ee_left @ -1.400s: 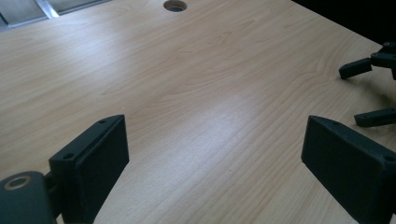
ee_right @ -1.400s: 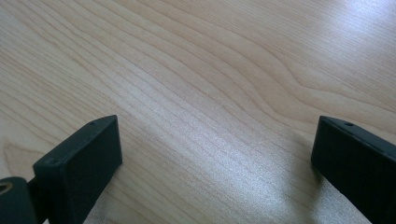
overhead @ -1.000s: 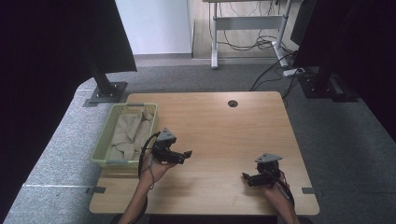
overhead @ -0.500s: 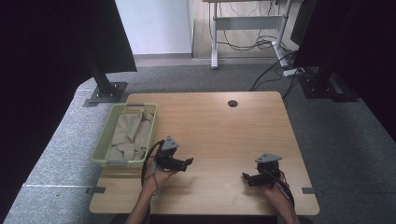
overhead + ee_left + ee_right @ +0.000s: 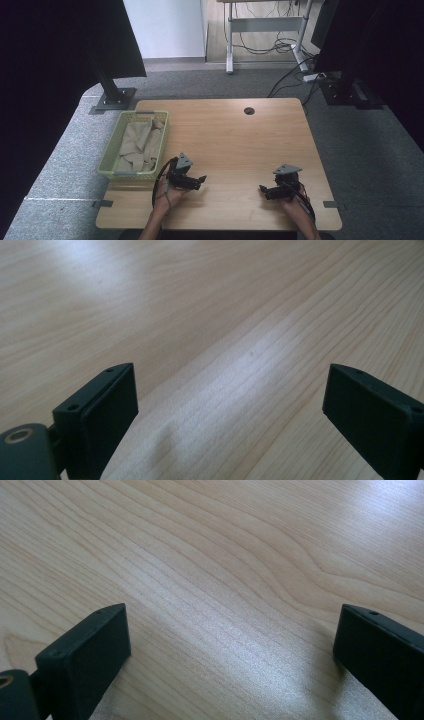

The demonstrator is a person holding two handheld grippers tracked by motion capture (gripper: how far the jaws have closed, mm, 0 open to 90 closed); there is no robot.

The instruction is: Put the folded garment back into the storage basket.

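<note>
My left gripper [image 5: 199, 179] rests low over the front left of the wooden table [image 5: 235, 135], pointing right, a little right of the basket. Its jaws stand wide apart with bare wood between them, so my left gripper [image 5: 227, 405] is open and empty. My right gripper [image 5: 264, 190] sits near the table's front right, pointing left. In the right gripper view my right gripper [image 5: 230, 650] is open too, with only wood grain between its fingers. A pale green basket [image 5: 111, 159] at the table's left edge holds crumpled beige cloth [image 5: 140, 142].
A round cable hole [image 5: 249, 111] lies near the table's far edge. Black stands [image 5: 114, 97] and dark screens flank the table on grey carpet. Cables [image 5: 280, 47] trail under a desk behind. Bare wood stretches between the two grippers.
My left gripper has drawn back from the basket toward the table's front and lowered. The right gripper has stayed put.
</note>
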